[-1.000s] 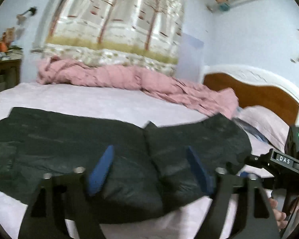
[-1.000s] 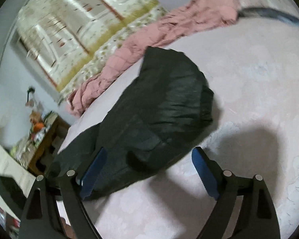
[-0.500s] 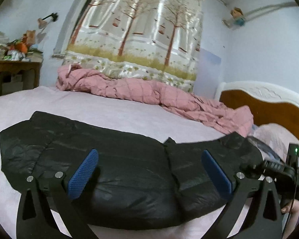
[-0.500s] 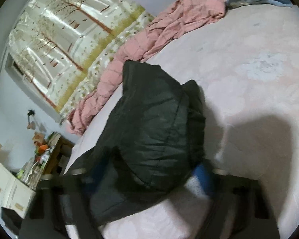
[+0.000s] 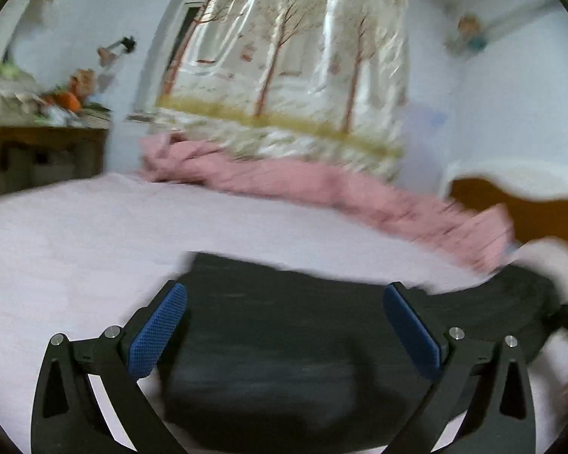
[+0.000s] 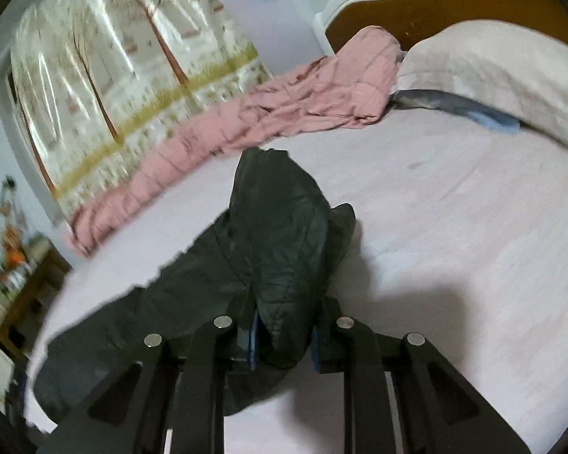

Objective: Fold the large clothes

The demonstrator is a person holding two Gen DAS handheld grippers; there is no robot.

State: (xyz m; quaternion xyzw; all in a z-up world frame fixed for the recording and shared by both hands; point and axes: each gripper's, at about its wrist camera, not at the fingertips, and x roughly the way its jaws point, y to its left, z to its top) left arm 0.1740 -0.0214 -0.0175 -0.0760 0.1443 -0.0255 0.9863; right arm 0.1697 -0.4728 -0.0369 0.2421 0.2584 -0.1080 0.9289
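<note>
A black puffer jacket (image 5: 284, 340) lies spread across the pale pink bed sheet (image 5: 75, 249). My left gripper (image 5: 284, 295) hovers over its near edge, fully open, blue pads (image 5: 159, 333) wide apart with nothing pressed between them. In the right wrist view the jacket's end (image 6: 284, 249) is bunched up and raised off the sheet. The jaws of my right gripper (image 6: 284, 340) are closing on it, and the fold sits squeezed between the blue pads (image 6: 252, 336). The far end of the jacket trails off to the left, flat on the bed.
A crumpled pink quilt (image 6: 269, 113) runs along the far side of the bed under a tree-print curtain (image 5: 284, 75). A pillow (image 6: 492, 75) and wooden headboard (image 6: 435, 3) stand at the right. A cluttered wooden desk (image 5: 41, 151) is at the left.
My right gripper has shut on the jacket's end and lifted it into a raised fold. The left gripper's jaws widened a little and its view swung, blurring the scene.
</note>
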